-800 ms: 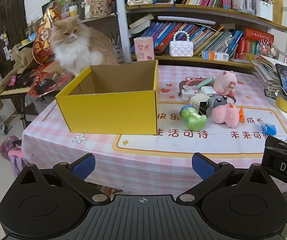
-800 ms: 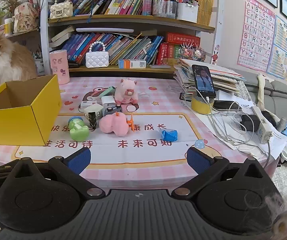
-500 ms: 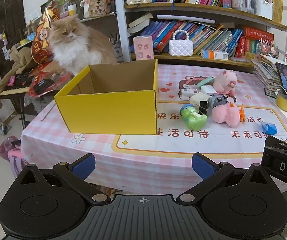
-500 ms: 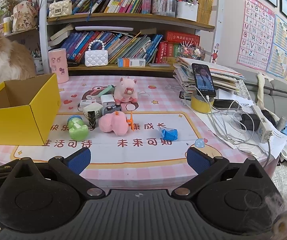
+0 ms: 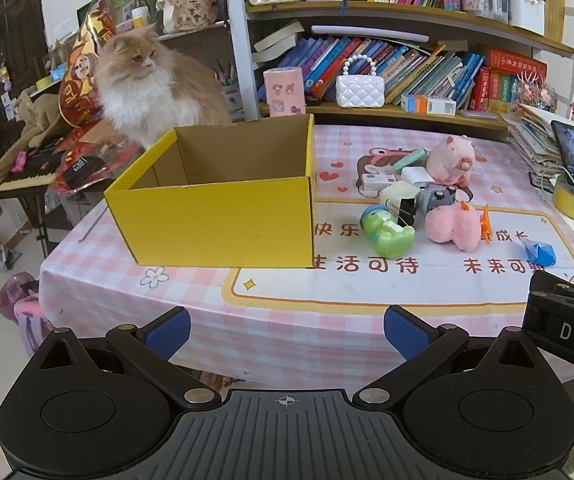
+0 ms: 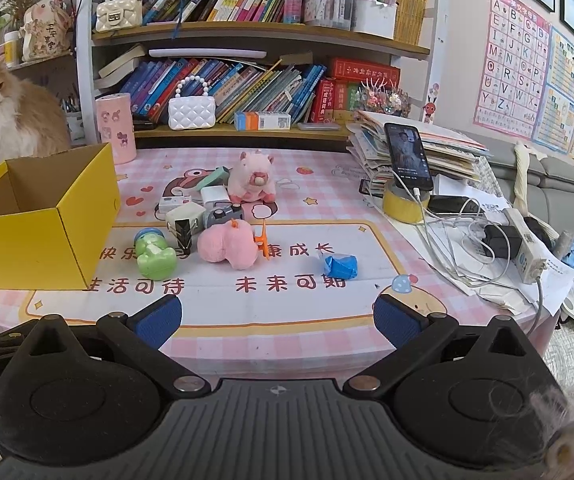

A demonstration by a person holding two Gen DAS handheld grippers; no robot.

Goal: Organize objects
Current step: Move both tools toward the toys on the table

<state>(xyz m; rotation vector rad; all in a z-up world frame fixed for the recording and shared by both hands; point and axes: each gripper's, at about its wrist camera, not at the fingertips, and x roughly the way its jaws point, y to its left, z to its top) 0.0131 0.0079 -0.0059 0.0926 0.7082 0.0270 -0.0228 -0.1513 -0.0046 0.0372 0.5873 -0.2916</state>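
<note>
- Both hand-held grippers, left (image 5: 285, 326) and right (image 6: 277, 316), are spread and empty.
- Approach the green toy (image 6: 155, 256) first; carry it into the yellow box (image 5: 223, 204).

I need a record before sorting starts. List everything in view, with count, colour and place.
box: 1, yellow, open, table's left side
green toy: 1, green, right of box
plush toys: 2, pink, one mid-table, one behind it
blue packet: 1, blue, right of toys
small items: several, white and grey, among the toys
cat: 1, orange-white, behind box
phone: 1, black, propped on yellow tape roll
bookshelf: 1, behind table, holding books and two handbags
left gripper: open, holding nothing
right gripper: open, holding nothing
</note>
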